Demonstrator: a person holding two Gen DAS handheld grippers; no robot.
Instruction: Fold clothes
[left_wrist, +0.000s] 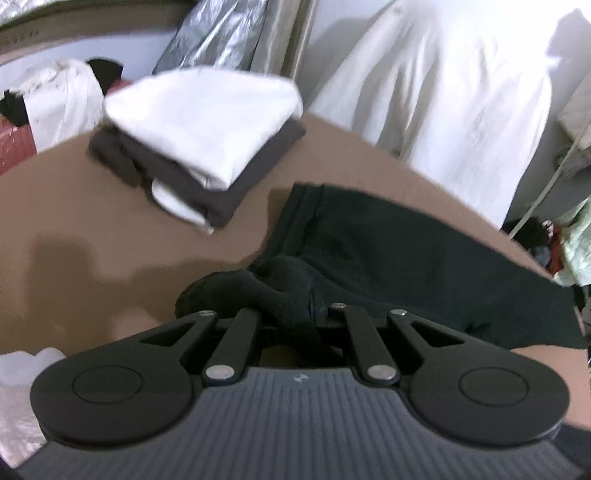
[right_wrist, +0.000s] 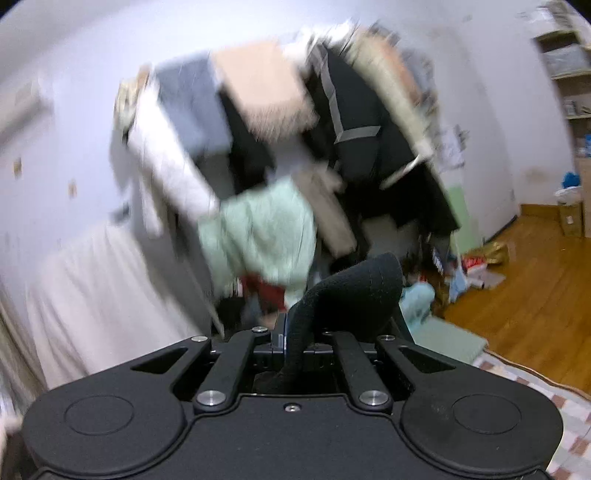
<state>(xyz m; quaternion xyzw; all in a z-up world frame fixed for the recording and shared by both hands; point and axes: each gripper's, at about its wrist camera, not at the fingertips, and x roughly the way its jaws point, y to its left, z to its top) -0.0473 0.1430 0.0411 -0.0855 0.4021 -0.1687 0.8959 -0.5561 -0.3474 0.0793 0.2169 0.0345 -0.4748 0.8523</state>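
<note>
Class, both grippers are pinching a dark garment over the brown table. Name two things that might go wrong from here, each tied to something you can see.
1. The left gripper pinches only a bunched edge of the dark garment, so it may slip free.
2. The folded stack lies close to the garment; swinging cloth could knock it askew.

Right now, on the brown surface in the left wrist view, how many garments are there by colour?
White: 1, folded shirt on top of the stack.
Dark grey: 1, folded garment under it.
Black: 1, black garment spread out, pinched by the left tongs.
Total: 3 on the brown surface.
</note>
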